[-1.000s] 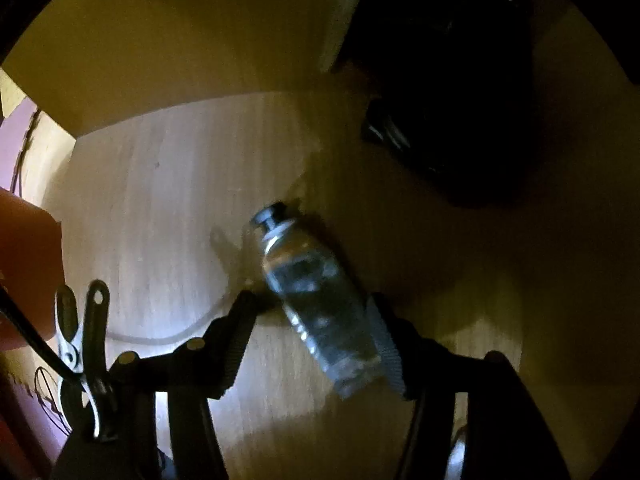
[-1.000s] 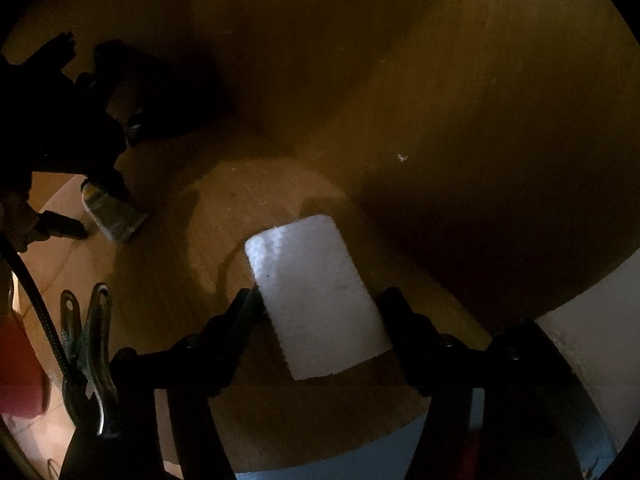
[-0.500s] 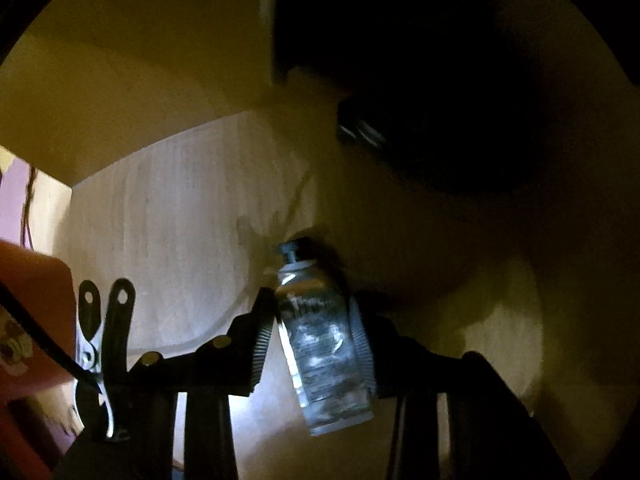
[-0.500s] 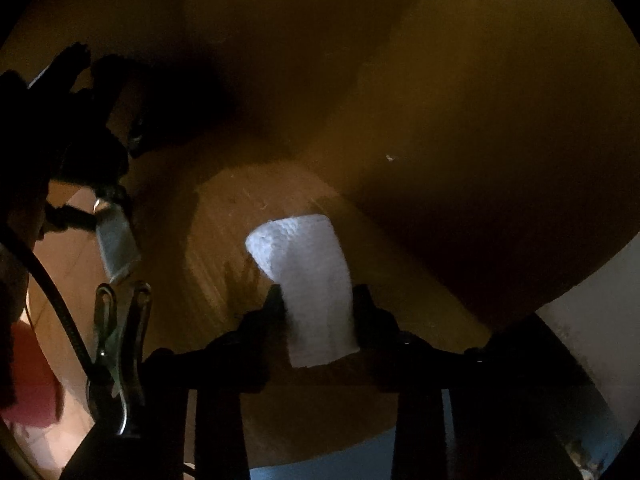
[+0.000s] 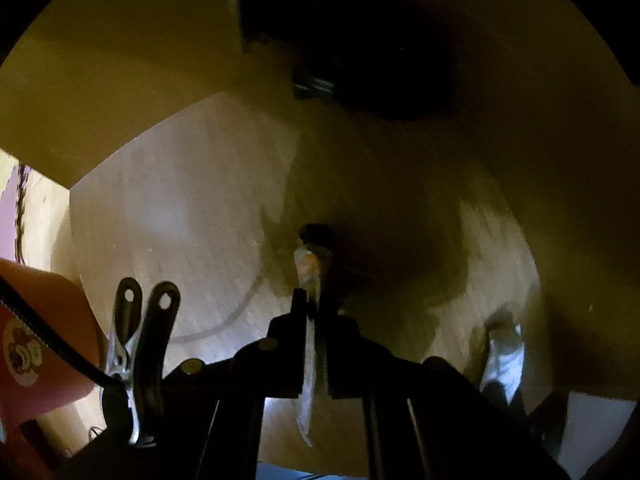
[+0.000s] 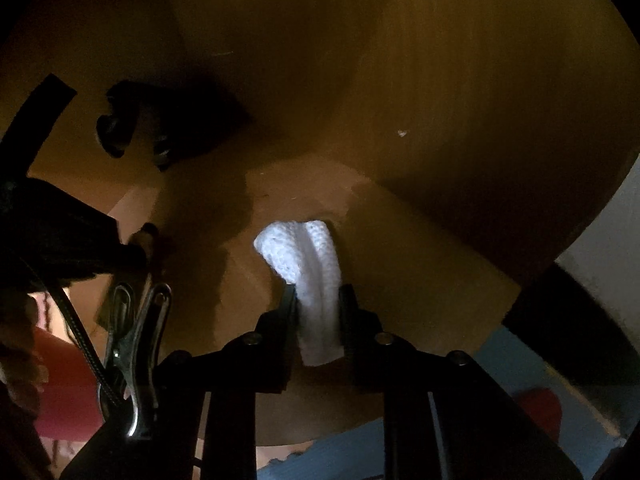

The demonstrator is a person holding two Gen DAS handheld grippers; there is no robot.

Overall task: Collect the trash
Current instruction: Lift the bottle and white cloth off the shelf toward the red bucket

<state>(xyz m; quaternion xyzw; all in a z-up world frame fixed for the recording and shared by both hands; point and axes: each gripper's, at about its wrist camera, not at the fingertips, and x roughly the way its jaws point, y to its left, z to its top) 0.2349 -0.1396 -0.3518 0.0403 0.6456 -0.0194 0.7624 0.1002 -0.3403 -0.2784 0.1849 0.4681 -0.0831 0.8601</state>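
L hand-held gripper (image 5: 316,312) clamps flattened tube (image 5: 310,340), mid-frame; R hand-held gripper (image 6: 318,300) closing on tissue (image 6: 308,264), frame centre. Risk: thin tube slips out; tissue tears w/ pinch.

A pale wooden shelf board (image 5: 192,216) lies under dim yellowish light, boxed in by darker wooden panels (image 6: 460,80) at the back and side. Heavy shadows darken its far corner. Past the front edge, blue flooring (image 6: 340,452) and something red (image 5: 36,352) show.
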